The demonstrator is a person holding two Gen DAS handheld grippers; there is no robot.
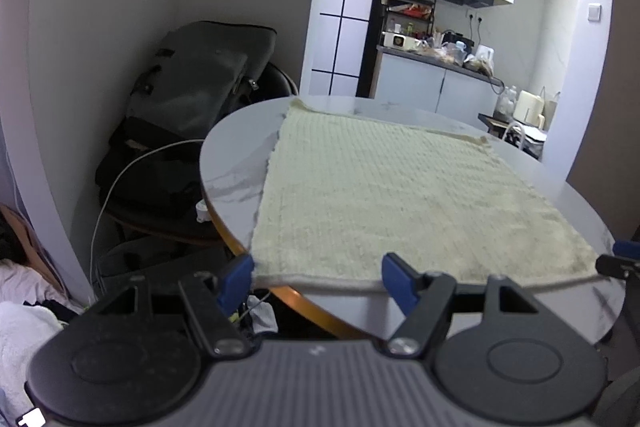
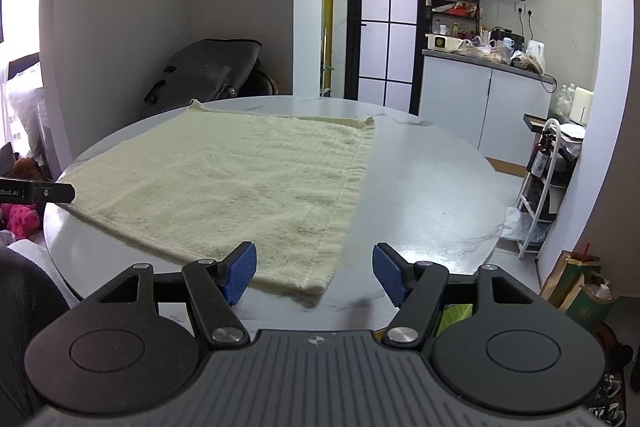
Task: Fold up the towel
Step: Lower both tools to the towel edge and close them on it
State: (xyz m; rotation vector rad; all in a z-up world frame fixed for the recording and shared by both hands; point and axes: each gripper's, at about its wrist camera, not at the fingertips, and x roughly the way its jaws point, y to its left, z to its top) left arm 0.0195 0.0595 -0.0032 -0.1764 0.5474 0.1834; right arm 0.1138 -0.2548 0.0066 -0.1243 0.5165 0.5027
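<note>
A cream towel (image 1: 392,195) lies spread flat on the round grey table (image 1: 236,163). My left gripper (image 1: 318,279) is open, its blue pads either side of the towel's near left corner at the table edge. My right gripper (image 2: 314,273) is open around the towel's (image 2: 224,179) near right corner, just above the table (image 2: 424,195). The right gripper's tip shows at the far right of the left wrist view (image 1: 618,263). The left gripper's black finger shows at the left of the right wrist view (image 2: 48,193).
A chair stacked with dark bags (image 1: 192,95) stands beyond the table's left side. A kitchen counter (image 2: 488,83) and a white rack (image 2: 548,179) stand at the right. Paper bags (image 2: 580,287) sit on the floor at the near right.
</note>
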